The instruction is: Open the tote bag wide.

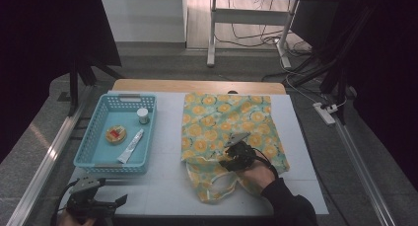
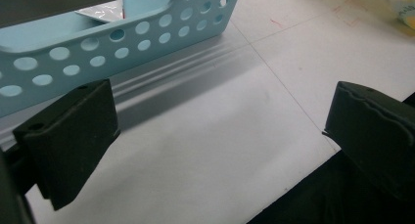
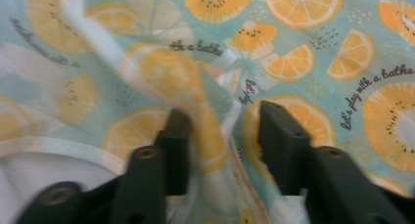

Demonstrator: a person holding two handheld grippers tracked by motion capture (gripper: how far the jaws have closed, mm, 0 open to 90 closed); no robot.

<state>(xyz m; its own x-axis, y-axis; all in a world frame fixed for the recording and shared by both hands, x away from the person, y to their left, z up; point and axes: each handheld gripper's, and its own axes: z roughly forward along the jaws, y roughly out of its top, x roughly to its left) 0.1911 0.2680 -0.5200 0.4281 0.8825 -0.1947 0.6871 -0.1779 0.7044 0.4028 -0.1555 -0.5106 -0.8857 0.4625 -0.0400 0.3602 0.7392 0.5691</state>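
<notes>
The orange-print cloth [image 1: 226, 132] lies at centre right of the high view, mostly flat, its lower end bunched and rumpled; I judge the folding or smoothing barely started, with most left to do; my right gripper [image 1: 235, 148] sits on it, fingers [image 3: 281, 141] half apart, pressing on nothing that I can see; my left gripper [image 1: 106, 206] waits at lower left, fingers [image 2: 73, 141] wide and empty; the blue basket [image 1: 87, 147] stands just left; the bench [image 1: 162, 186] has bare room below and between.
</notes>
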